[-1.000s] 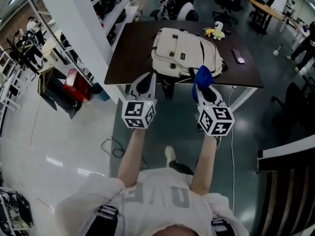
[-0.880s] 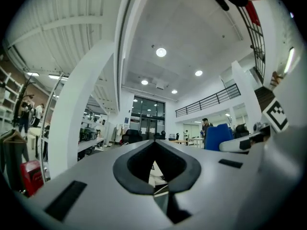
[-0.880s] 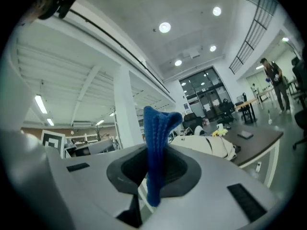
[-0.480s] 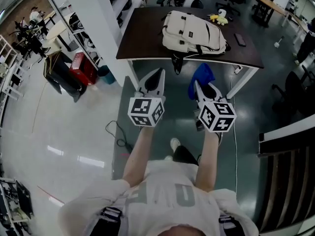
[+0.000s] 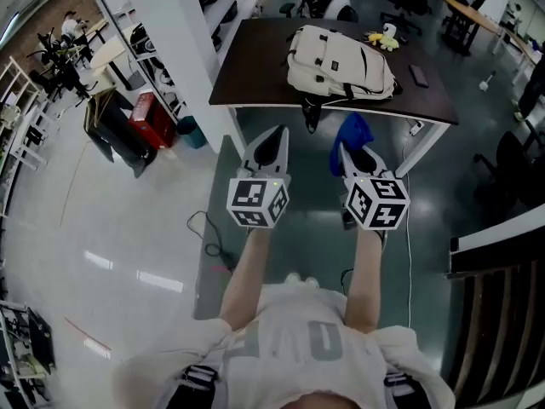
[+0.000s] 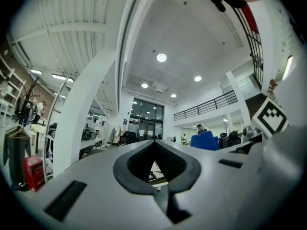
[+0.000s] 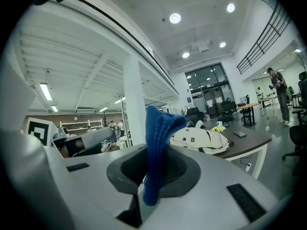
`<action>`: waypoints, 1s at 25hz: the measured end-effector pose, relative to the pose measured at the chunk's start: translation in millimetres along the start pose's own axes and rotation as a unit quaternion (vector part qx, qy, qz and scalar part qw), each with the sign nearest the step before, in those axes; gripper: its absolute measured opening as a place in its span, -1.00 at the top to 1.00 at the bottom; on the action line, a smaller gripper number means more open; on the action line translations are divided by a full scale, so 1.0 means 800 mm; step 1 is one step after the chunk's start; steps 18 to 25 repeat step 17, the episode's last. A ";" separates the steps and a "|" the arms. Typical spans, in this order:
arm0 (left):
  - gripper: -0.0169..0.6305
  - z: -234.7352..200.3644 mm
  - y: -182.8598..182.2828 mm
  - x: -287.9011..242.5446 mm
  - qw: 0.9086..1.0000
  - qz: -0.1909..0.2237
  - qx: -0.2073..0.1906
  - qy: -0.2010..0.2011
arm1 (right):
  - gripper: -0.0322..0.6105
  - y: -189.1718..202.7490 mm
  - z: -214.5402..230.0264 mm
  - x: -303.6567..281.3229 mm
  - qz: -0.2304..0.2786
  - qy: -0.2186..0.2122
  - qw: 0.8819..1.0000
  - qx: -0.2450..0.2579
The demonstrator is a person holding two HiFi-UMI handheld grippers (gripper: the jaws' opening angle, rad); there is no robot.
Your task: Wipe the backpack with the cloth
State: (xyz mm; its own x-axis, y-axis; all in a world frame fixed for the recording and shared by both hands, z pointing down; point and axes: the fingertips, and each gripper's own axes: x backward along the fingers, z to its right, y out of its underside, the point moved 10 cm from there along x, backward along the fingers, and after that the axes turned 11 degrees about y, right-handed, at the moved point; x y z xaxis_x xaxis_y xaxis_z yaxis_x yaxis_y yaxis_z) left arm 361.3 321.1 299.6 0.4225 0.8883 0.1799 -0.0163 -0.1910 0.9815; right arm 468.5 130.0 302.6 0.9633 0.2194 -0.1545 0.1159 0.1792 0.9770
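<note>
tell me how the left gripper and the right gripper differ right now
The right gripper is shut on the blue cloth; the left gripper is shut with nothing between its fingers. The cloth stands up past the right gripper's fingertips, while the left gripper's fingertips show bare. Shared: both point toward the table and are held short of it, and neither touches the backpack.

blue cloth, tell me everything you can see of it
The blue cloth looks like soft, ribbed knit fabric bunched into a narrow fold. It is pinched between the shut jaws of the right hand-held gripper and stands up out of them, its top flopping to one side. It is held in the air over the floor, short of the dark table, and touches only the gripper. The cream backpack lies apart from it on the table.
</note>
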 end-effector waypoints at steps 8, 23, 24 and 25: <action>0.94 0.017 0.004 -0.001 1.000 -0.009 -0.006 -0.001 | 0.77 0.005 0.013 0.015 0.003 -0.011 1.000 -0.012; 0.94 0.019 0.003 -0.005 1.000 -0.010 -0.010 -0.002 | 0.77 0.003 0.024 0.022 0.010 -0.003 1.000 -0.012; 0.94 0.019 0.003 -0.005 1.000 -0.010 -0.010 -0.002 | 0.77 0.003 0.024 0.022 0.010 -0.003 1.000 -0.012; 0.94 0.019 0.003 -0.005 1.000 -0.010 -0.010 -0.002 | 0.77 0.003 0.024 0.022 0.010 -0.003 1.000 -0.012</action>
